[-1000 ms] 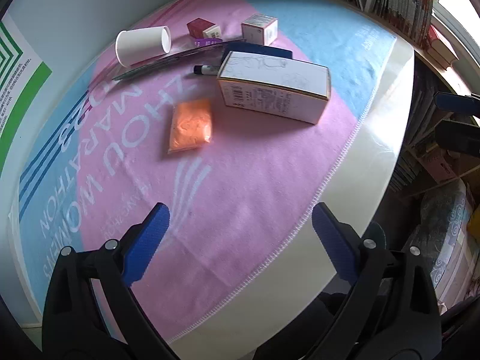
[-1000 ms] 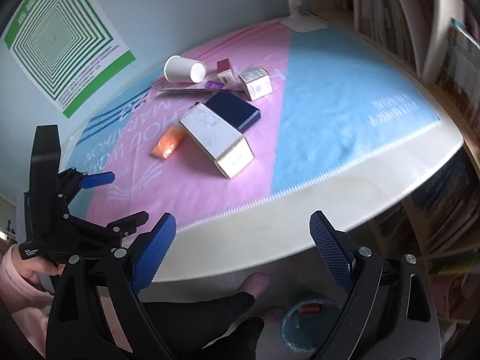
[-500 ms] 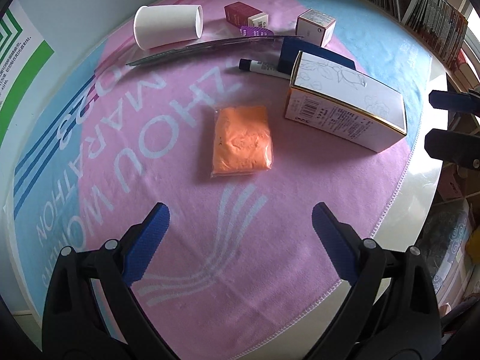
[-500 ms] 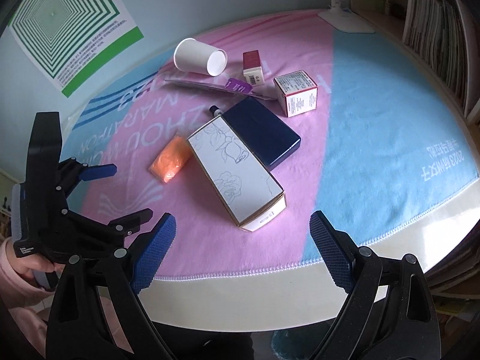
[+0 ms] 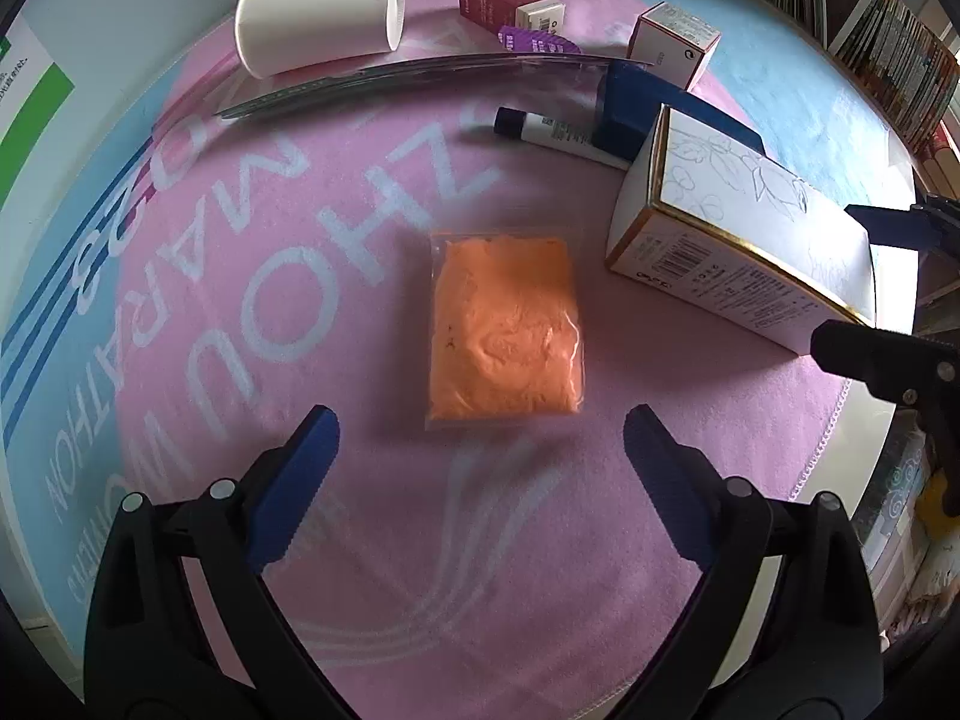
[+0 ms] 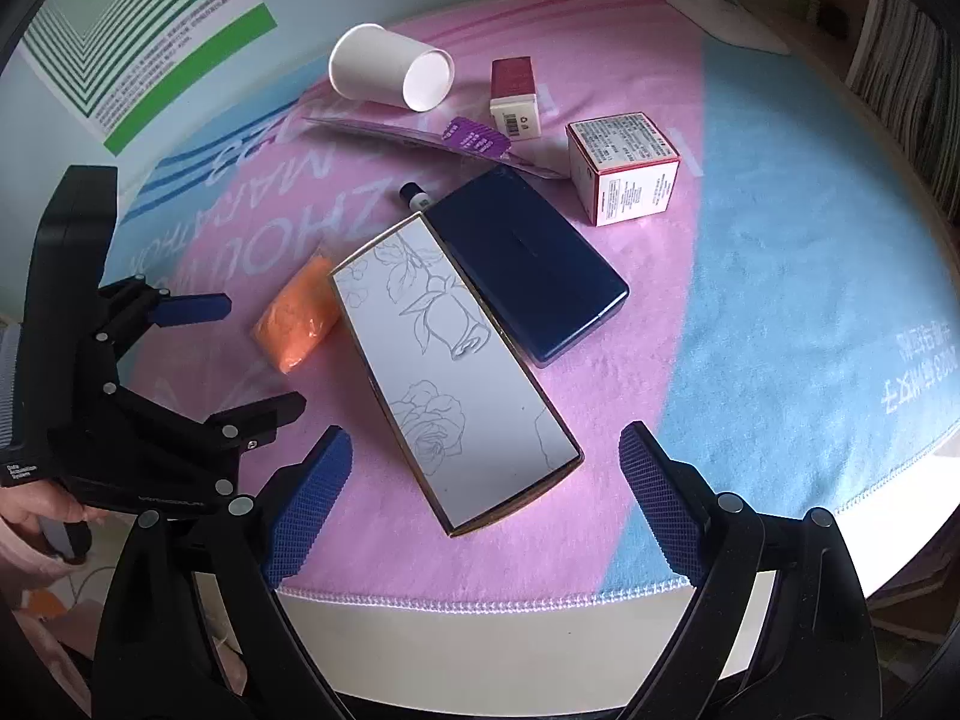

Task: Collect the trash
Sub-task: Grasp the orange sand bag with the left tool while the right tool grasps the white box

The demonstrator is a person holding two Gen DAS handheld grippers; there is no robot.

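Seemingly nothing is collected yet: the paper cup (image 5: 318,21), small boxes, pen and orange packet (image 5: 507,327) all lie on the cloth, and neither gripper holds anything. The left gripper (image 5: 480,444) has its fingers spread wide, the packet lying just ahead, centred between their tips. The right gripper (image 6: 483,462), equally wide, frames the near end of the long white box (image 6: 450,372).

Left wrist cam is aimed steeply down, close over the orange packet (image 5: 507,327). Right wrist cam is set farther back past the tabletop (image 6: 480,630) edge, facing the wall. Packet, floral box (image 6: 450,360), paper cup (image 5: 318,21) are shared by both.
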